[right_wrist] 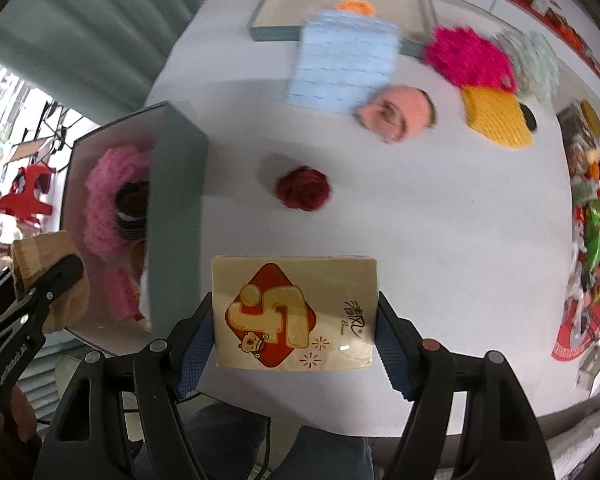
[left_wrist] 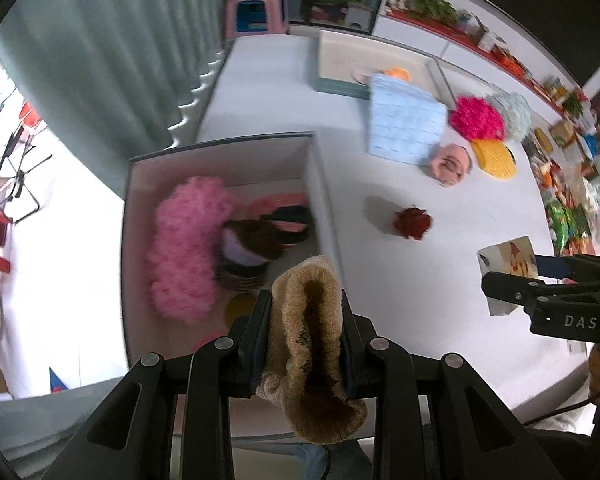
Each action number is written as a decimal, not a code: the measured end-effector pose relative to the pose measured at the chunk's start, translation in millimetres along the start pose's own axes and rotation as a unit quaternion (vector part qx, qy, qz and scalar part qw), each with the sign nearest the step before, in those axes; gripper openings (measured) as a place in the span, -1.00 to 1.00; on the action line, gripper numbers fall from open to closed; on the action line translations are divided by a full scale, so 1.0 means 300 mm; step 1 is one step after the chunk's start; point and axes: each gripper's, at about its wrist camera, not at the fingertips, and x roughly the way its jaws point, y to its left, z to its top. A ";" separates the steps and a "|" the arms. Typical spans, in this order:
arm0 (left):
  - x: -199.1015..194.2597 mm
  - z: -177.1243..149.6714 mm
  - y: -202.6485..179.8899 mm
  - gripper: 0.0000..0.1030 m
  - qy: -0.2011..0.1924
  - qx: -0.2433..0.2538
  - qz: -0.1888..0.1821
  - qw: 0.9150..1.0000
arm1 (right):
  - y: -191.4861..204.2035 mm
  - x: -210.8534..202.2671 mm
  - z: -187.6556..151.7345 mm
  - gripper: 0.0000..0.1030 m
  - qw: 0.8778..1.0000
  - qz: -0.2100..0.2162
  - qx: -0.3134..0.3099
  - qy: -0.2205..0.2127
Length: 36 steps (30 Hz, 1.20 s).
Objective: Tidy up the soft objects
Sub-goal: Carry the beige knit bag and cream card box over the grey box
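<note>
Right wrist: tissue pack (right_wrist: 295,314) print legible (left wrist: edge only).

Fuzzy tan knitted cloth (left_wrist: 308,344), glossy plastic-wrapped cream tissue pack (right_wrist: 296,312), fluffy pink yarn scrubber (left_wrist: 184,248), matt white table (right_wrist: 420,220)

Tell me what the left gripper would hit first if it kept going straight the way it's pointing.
Probably the near right corner of the open box. The left gripper, shut on a tan sock, points steeply down over that wall; depth is unclear, so it might land just inside instead.
</note>
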 end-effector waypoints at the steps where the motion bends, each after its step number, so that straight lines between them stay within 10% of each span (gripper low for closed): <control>1: -0.001 -0.005 0.019 -0.40 -0.001 -0.007 0.000 1.000 | 0.023 -0.001 0.006 0.47 1.000 -0.001 -0.007 0.000; 17: 0.014 -0.110 0.300 -0.40 0.000 -0.105 0.025 0.994 | 0.317 0.014 0.068 0.47 0.995 -0.007 -0.099 0.004; 36: 0.124 -0.133 0.304 -0.40 0.040 -0.083 0.041 0.995 | 0.560 0.110 0.079 0.47 0.984 0.004 -0.176 0.031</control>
